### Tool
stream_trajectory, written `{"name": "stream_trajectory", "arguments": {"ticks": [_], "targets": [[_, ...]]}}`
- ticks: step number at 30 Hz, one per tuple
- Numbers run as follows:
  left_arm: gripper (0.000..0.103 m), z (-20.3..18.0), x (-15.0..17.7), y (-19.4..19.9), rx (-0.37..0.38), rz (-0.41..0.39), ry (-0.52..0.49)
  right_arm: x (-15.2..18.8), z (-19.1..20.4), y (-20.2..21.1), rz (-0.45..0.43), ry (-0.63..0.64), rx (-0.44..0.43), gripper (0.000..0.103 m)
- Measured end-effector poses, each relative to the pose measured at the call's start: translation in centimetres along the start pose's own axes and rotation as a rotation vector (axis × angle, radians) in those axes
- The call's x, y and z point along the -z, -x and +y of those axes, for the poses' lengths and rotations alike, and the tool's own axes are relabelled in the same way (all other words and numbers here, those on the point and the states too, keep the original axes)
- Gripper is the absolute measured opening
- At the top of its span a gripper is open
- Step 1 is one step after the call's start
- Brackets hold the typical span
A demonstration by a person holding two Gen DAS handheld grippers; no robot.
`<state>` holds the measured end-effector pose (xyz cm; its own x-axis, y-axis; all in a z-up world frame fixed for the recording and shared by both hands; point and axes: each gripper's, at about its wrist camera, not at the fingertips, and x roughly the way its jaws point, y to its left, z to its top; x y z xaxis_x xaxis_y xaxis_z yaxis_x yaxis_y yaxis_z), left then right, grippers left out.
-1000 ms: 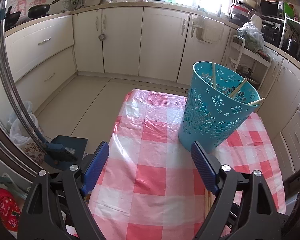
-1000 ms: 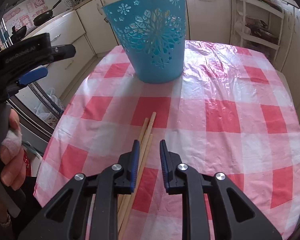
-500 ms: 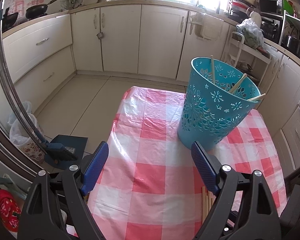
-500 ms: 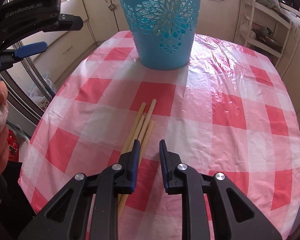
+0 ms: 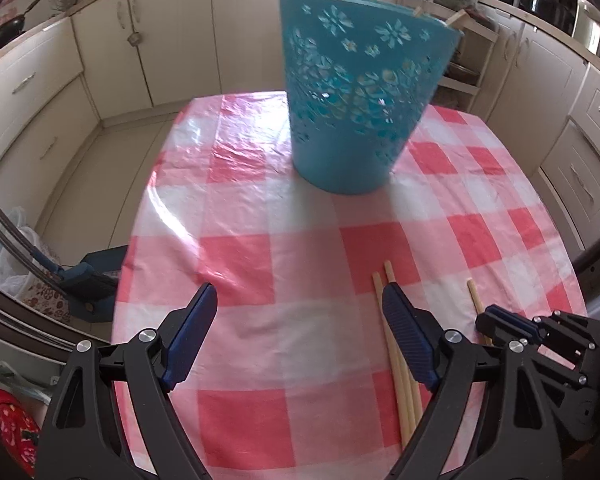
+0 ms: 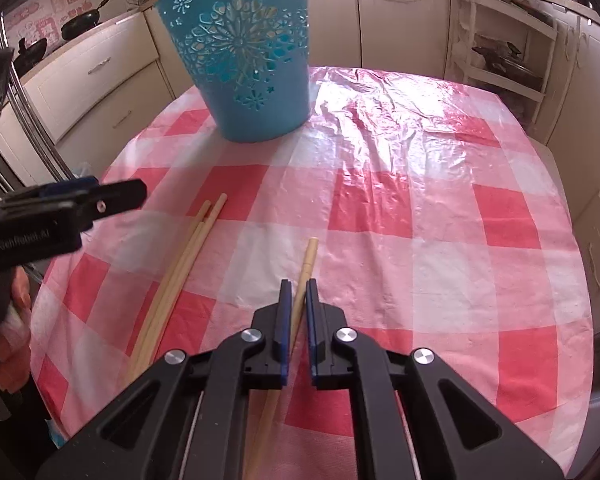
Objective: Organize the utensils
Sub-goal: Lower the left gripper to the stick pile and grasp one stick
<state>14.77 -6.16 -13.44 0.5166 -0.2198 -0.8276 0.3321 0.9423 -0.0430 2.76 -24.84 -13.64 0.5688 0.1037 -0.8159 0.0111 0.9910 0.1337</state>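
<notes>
A blue perforated basket [image 5: 352, 120] [image 6: 252, 72] stands at the far side of the red-checked tablecloth [image 6: 420, 200], with chopstick ends poking above its rim. My right gripper [image 6: 298, 285] is shut on a single wooden chopstick [image 6: 310, 254], which points toward the basket and lies low over the cloth. Two more chopsticks [image 6: 192, 244] [image 5: 404, 396] lie together to its left. My left gripper [image 5: 298, 292] hangs open above the cloth, nothing between its fingers; its right finger passes over that pair. The left wrist view also shows the right gripper [image 5: 500, 322] with its chopstick [image 5: 474, 294].
Cream kitchen cabinets [image 5: 180, 40] ring the table. A white shelf rack [image 6: 500, 60] stands at the back right. A blue dustpan [image 5: 96, 280] sits on the floor left of the table. A person's hand [image 6: 12, 320] holds the left gripper's handle.
My right gripper has moved right, off the bundle, and closed on one chopstick that came away with it. The left gripper has dropped and tipped down toward the table, still open.
</notes>
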Motion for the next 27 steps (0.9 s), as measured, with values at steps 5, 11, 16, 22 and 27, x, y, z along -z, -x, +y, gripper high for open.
{"name": "stream_trajectory", "arguments": {"ticks": [5, 11, 16, 22, 27], "targets": [[0.081, -1.7, 1.4, -1.2, -0.024, 0.041, -0.022, 0.3, -0.7, 0.2, -0.013, -0.028, -0.053, 0.006], [0.081, -2.2, 2.1, -2.0, -0.061, 0.070, -0.014, 0.3, -1.3, 0.3, -0.014, -0.054, -0.091, 0.006], [0.080, -2.9, 2.4, -2.4, -0.105, 0.088, -0.035, 0.3, -1.4, 0.3, -0.008, -0.059, -0.099, 0.008], [0.056, -3.1, 2.0, -2.2, -0.079, 0.097, -0.019, 0.2, -1.2, 0.3, -0.008, -0.051, -0.091, 0.008], [0.020, -4.0, 1.5, -2.2, -0.037, 0.096, -0.043, 0.2, -1.0, 0.2, -0.017, -0.047, -0.085, 0.008]]}}
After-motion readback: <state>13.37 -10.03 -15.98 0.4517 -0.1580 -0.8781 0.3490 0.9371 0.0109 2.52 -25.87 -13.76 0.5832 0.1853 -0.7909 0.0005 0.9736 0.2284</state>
